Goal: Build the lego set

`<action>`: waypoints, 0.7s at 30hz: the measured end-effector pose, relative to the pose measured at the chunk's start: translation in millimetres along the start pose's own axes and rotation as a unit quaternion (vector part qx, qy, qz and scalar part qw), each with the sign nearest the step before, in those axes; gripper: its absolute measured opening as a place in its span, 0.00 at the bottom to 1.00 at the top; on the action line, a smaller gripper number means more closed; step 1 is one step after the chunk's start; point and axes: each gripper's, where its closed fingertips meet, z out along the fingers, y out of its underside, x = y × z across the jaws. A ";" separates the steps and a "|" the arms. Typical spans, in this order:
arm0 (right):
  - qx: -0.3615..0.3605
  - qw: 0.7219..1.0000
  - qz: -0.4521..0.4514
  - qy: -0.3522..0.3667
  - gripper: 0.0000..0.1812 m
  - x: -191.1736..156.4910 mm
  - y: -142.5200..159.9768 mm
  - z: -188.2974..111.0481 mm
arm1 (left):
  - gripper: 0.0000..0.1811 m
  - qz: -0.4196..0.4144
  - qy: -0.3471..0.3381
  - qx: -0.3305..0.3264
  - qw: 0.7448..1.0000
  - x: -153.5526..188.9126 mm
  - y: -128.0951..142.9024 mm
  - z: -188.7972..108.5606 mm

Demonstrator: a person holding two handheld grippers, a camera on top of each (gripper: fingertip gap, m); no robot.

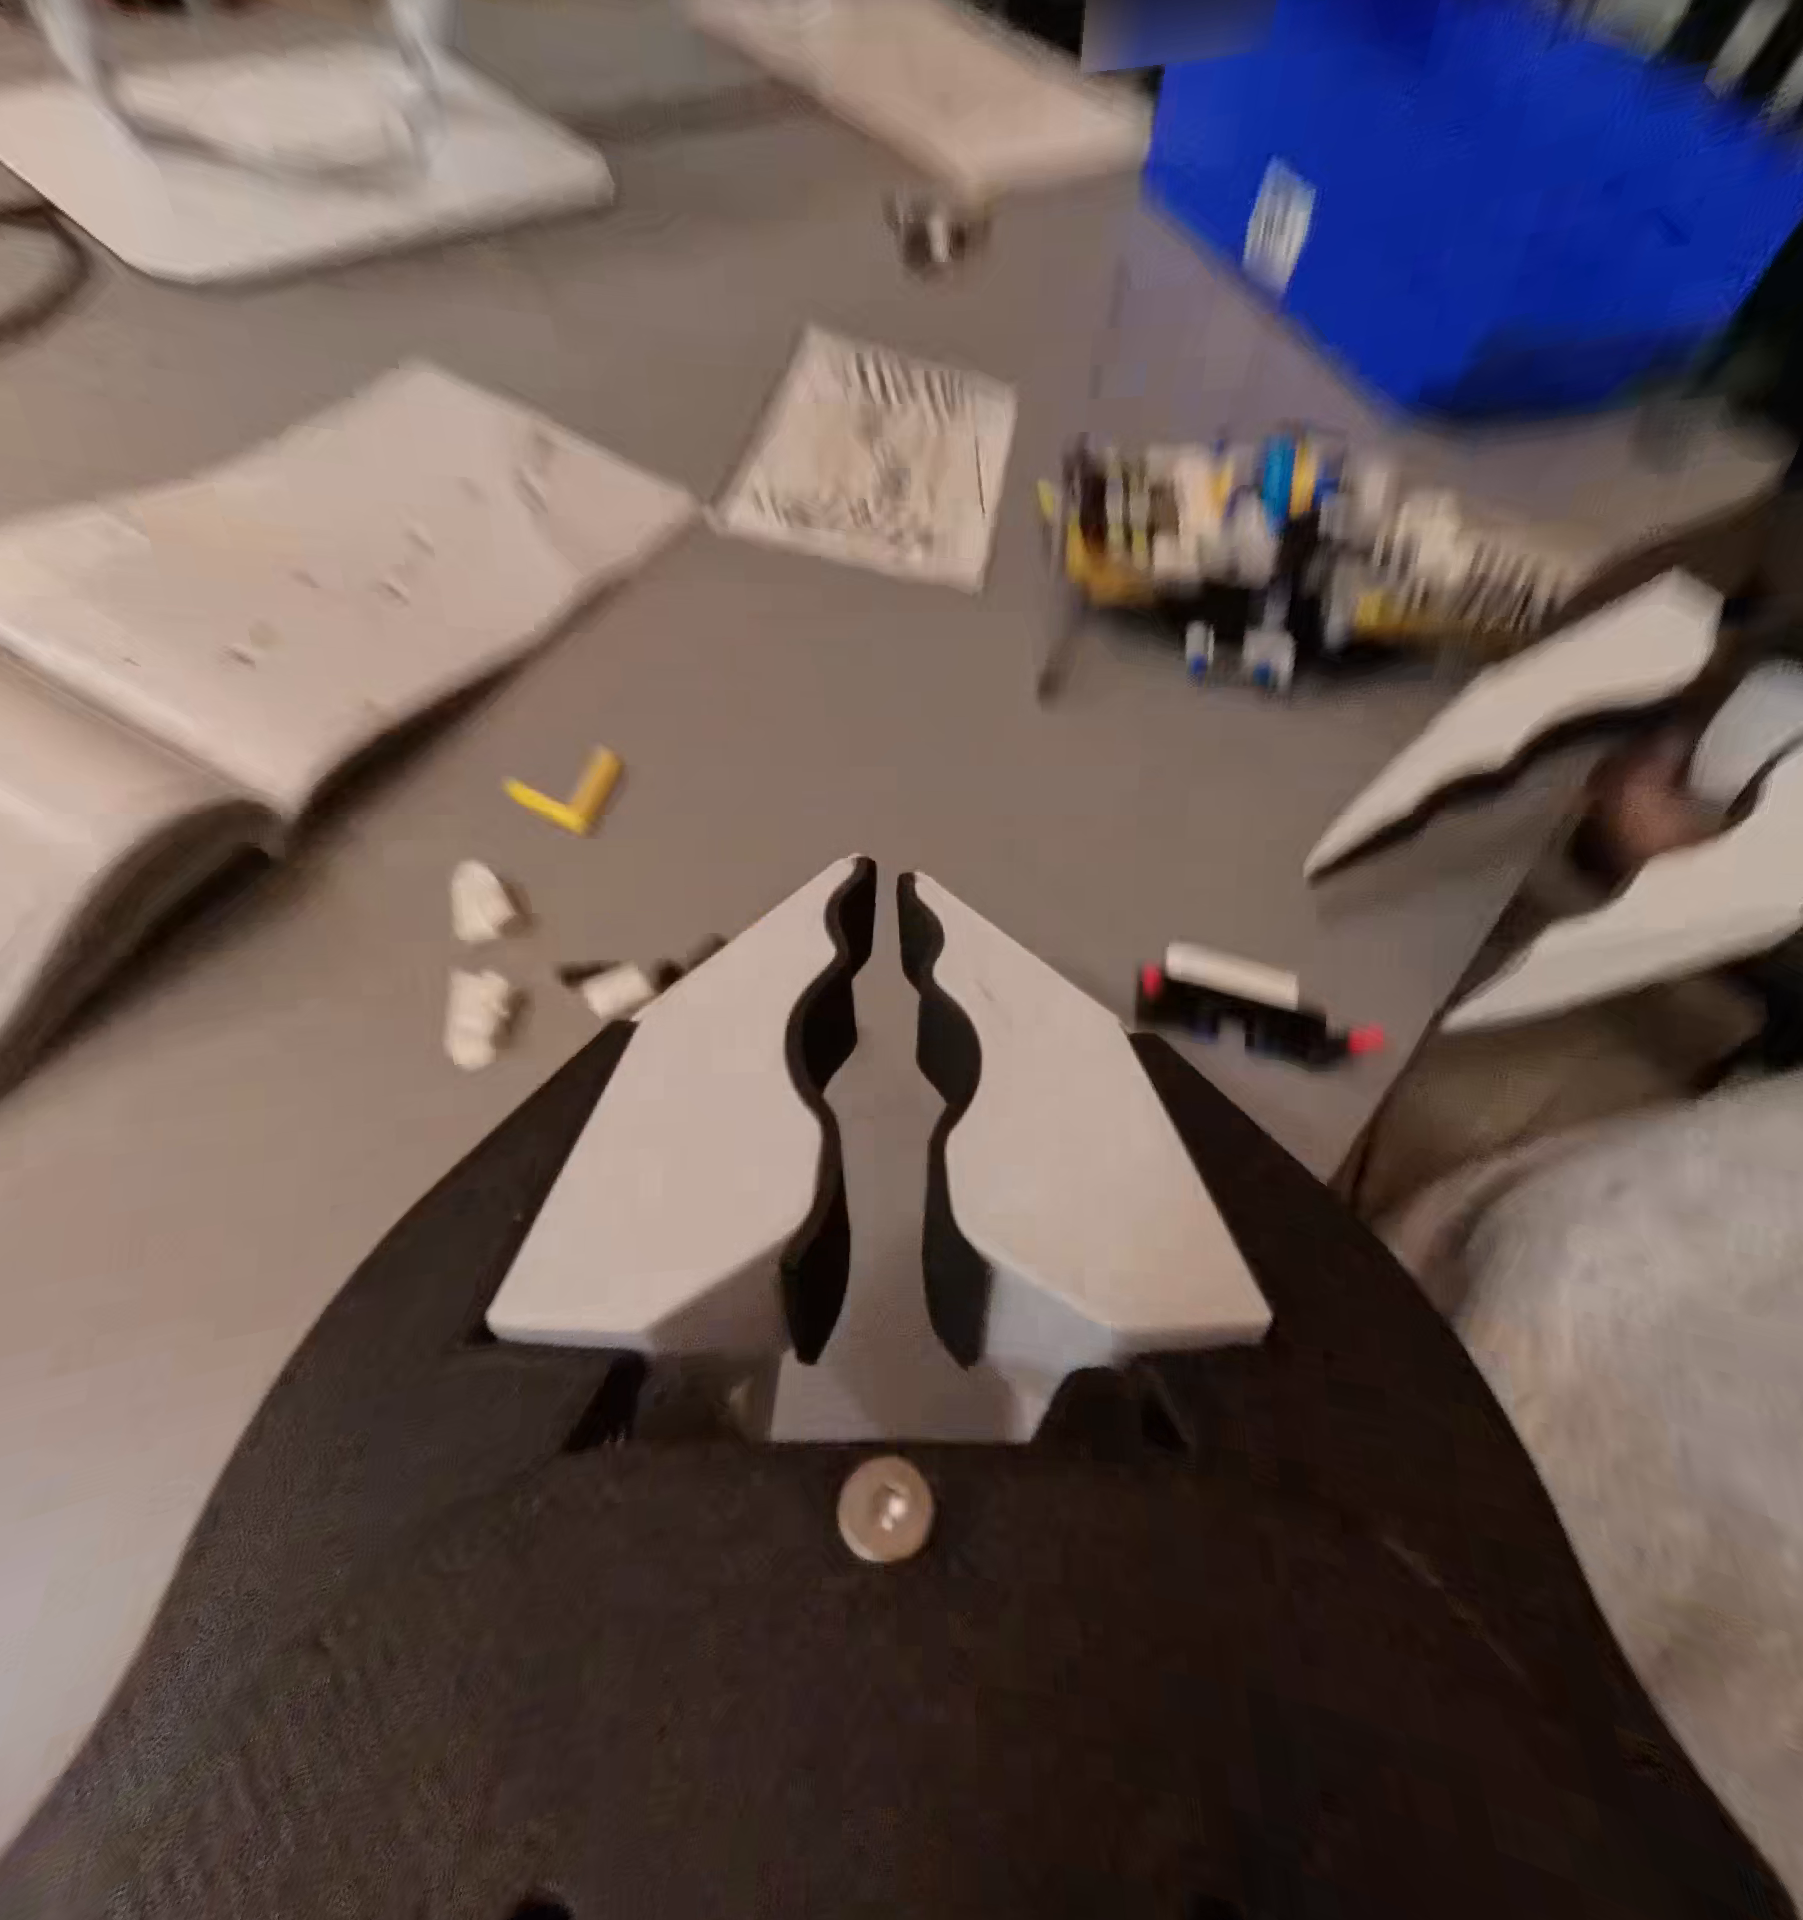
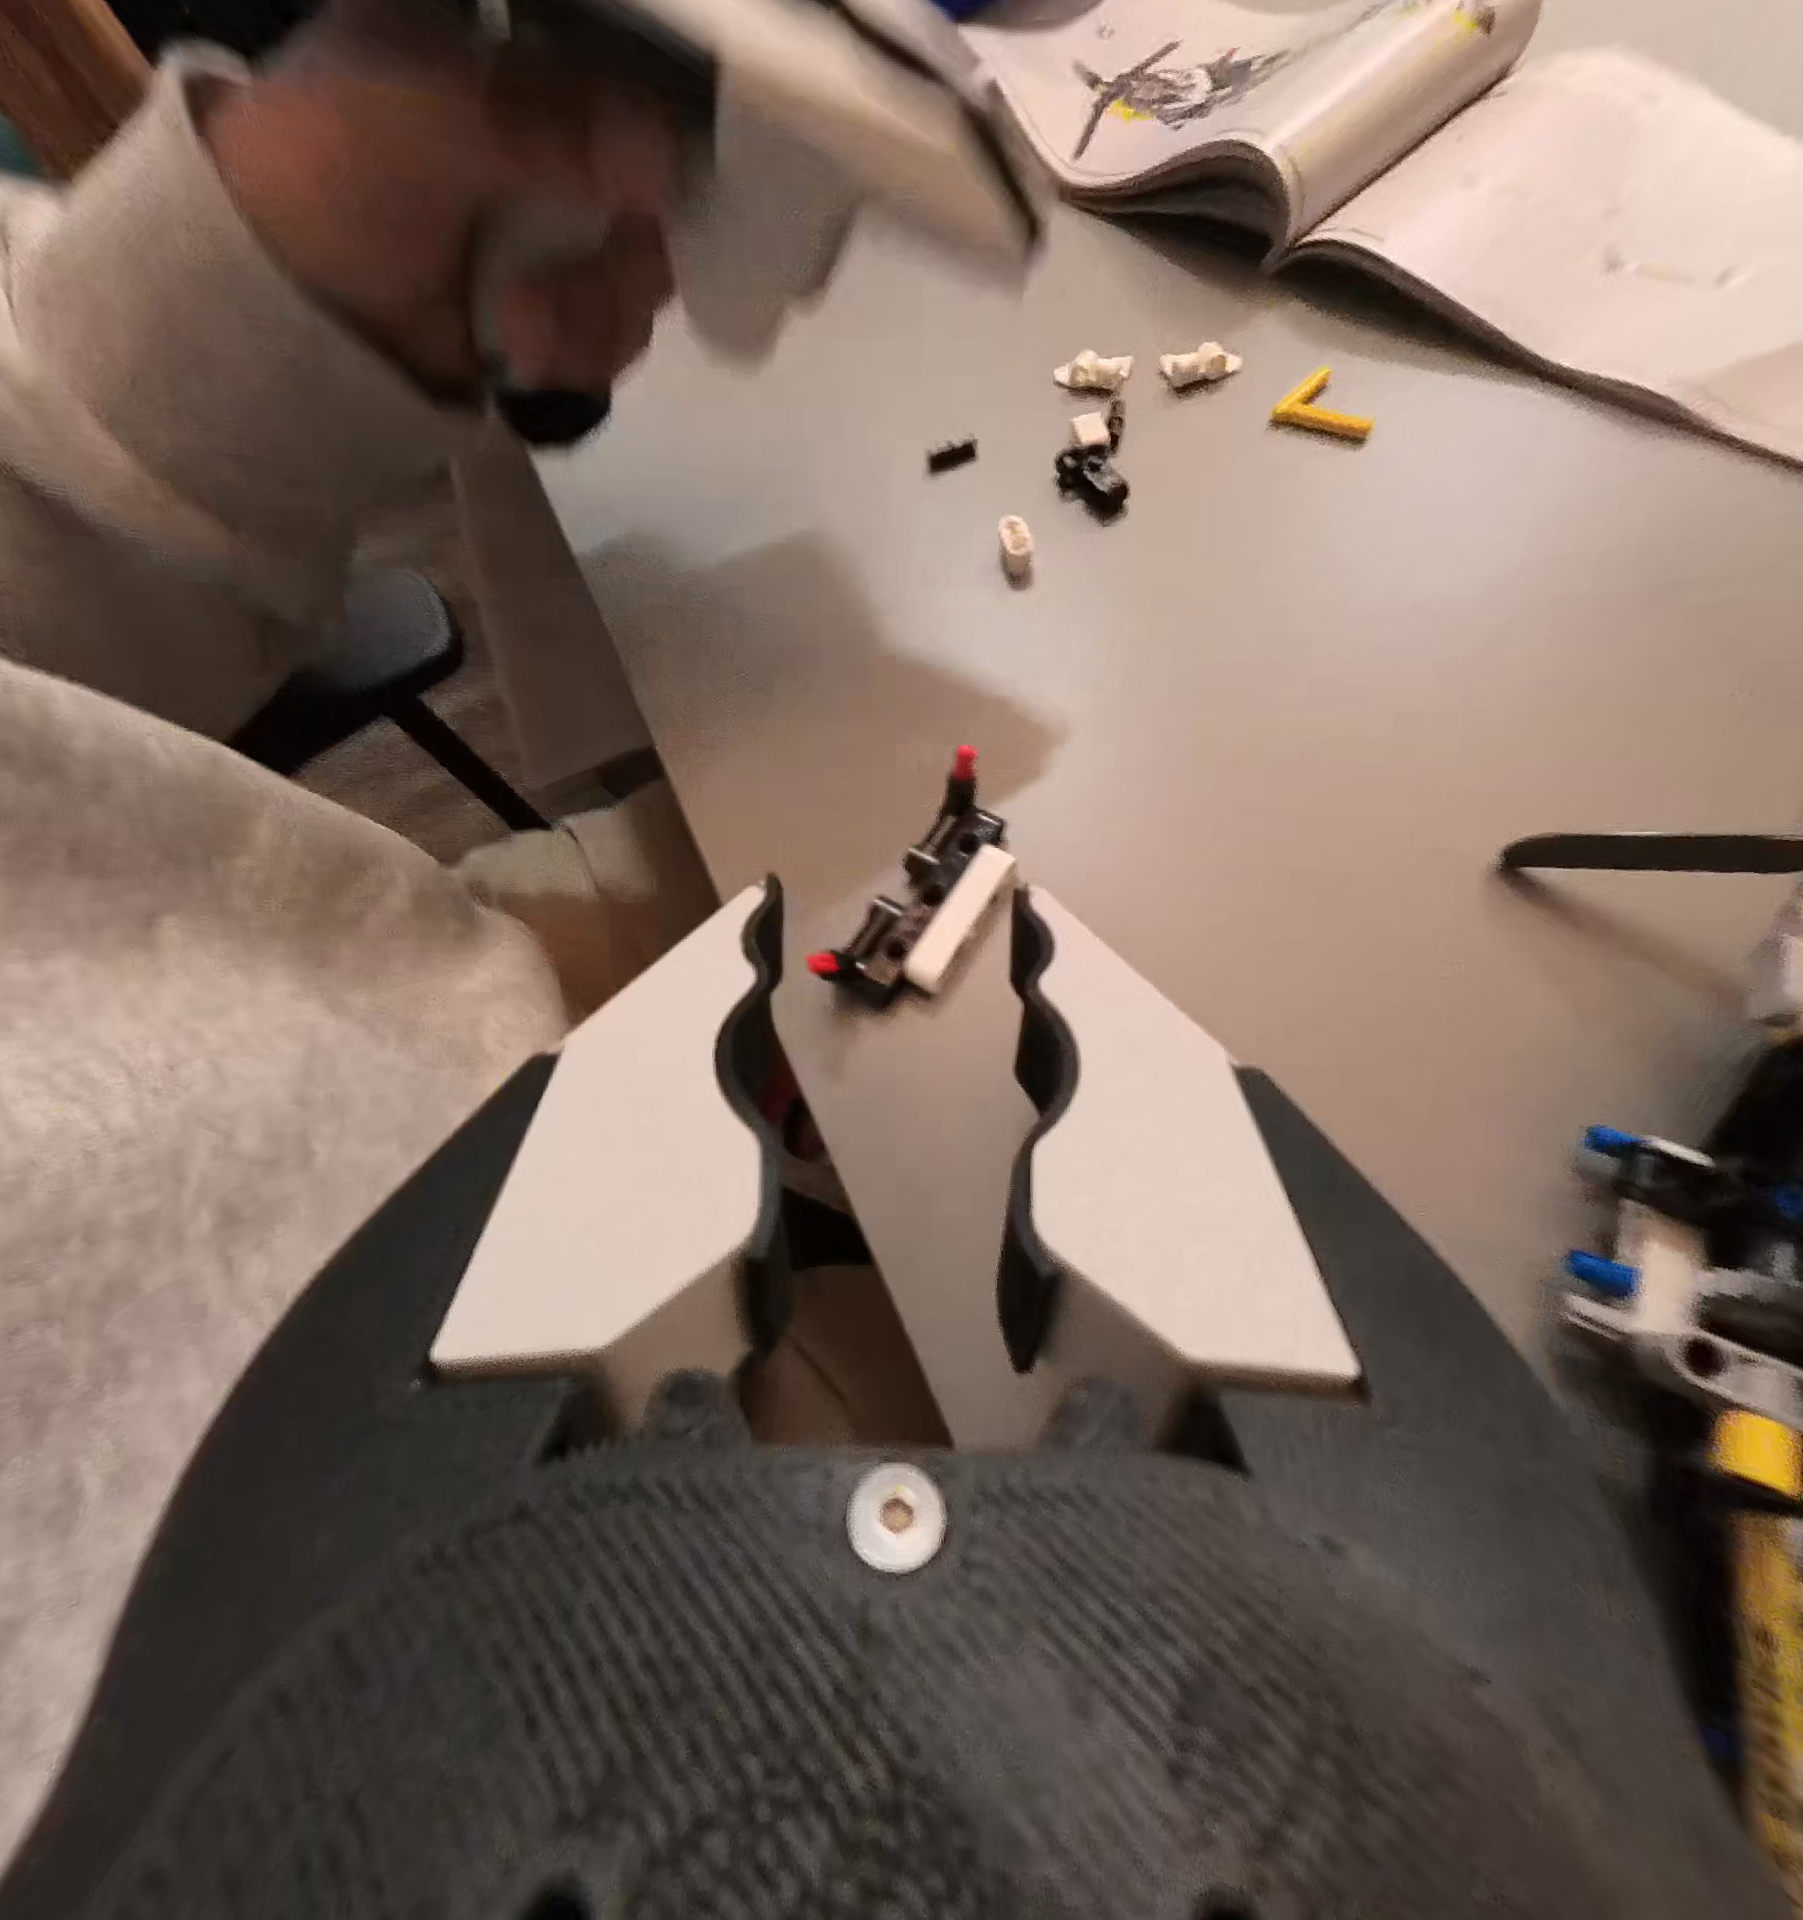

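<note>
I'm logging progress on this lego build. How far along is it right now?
Done: a large black, white and yellow model stands partly assembled, and a small black-and-white subassembly with red pins is built. In hand: nothing; the right gripper is open just before that subassembly, the left gripper nearly closed and empty. Left: the yellow angle piece and the small white pieces lie loose by the open instruction book.

Grey table (image 2: 1344, 727) with open booklet (image 1: 284, 613), loose lego pieces (image 2: 1094, 436), half-built model (image 1: 1240, 551).
</note>
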 end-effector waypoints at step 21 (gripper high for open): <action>-0.096 0.987 -0.048 0.117 0.22 20.5 34.3 11.4 | 0.03 -0.013 0.119 -0.112 0.987 103.7 59.3 38.7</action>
